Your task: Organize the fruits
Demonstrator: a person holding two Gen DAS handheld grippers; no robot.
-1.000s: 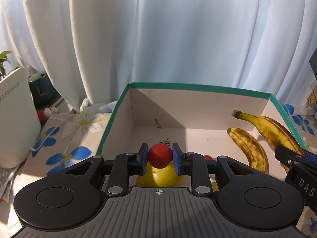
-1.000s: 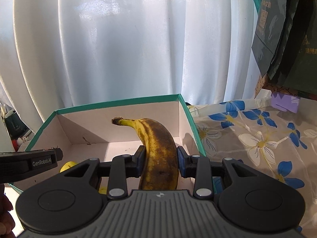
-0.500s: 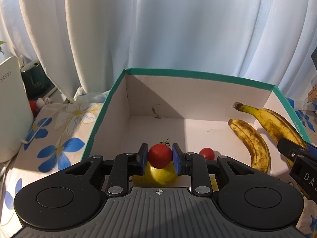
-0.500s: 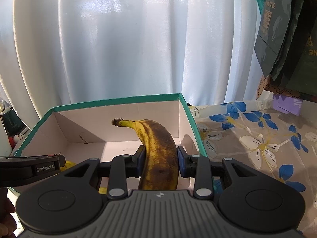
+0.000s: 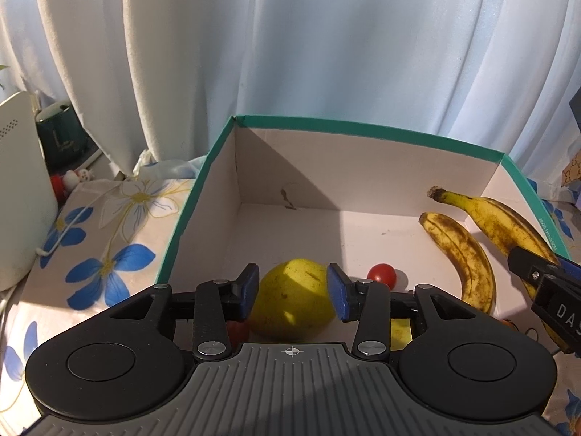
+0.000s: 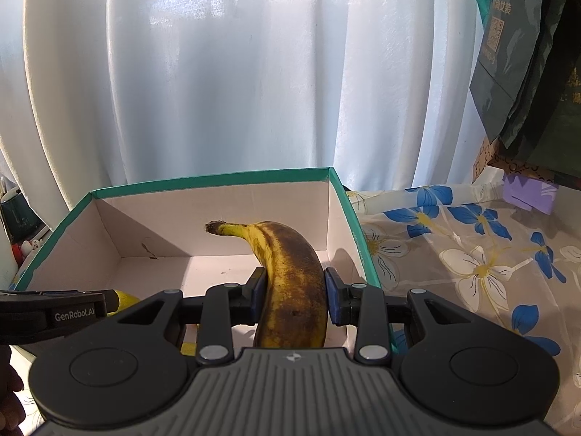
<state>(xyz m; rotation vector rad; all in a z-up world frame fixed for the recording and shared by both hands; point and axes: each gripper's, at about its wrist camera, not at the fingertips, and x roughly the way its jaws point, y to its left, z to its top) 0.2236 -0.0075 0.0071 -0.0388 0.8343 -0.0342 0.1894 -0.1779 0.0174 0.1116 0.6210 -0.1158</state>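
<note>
A white box with a green rim (image 5: pixel 363 129) holds the fruit. My left gripper (image 5: pixel 293 292) is open above the box's near side, over a yellow pear-like fruit (image 5: pixel 292 301). A red tomato (image 5: pixel 238 330) lies low beside the left finger, partly hidden. Another small tomato (image 5: pixel 381 275) and a spotted banana (image 5: pixel 461 254) lie on the box floor. My right gripper (image 6: pixel 293 296) is shut on a brown-spotted banana (image 6: pixel 287 272), held over the box's right side (image 6: pixel 350 225); this banana also shows in the left wrist view (image 5: pixel 504 227).
The box stands on a flowered tablecloth (image 6: pixel 472 254). White curtains (image 5: pixel 290 54) hang close behind. A white appliance (image 5: pixel 18 189) and a dark green mug (image 5: pixel 60 138) stand at the left. Dark bags (image 6: pixel 526 54) hang at the right, above a purple box (image 6: pixel 528 192).
My left gripper has opened and let go of the red tomato, which now lies in the box beside the left finger. The right gripper still holds its banana.
</note>
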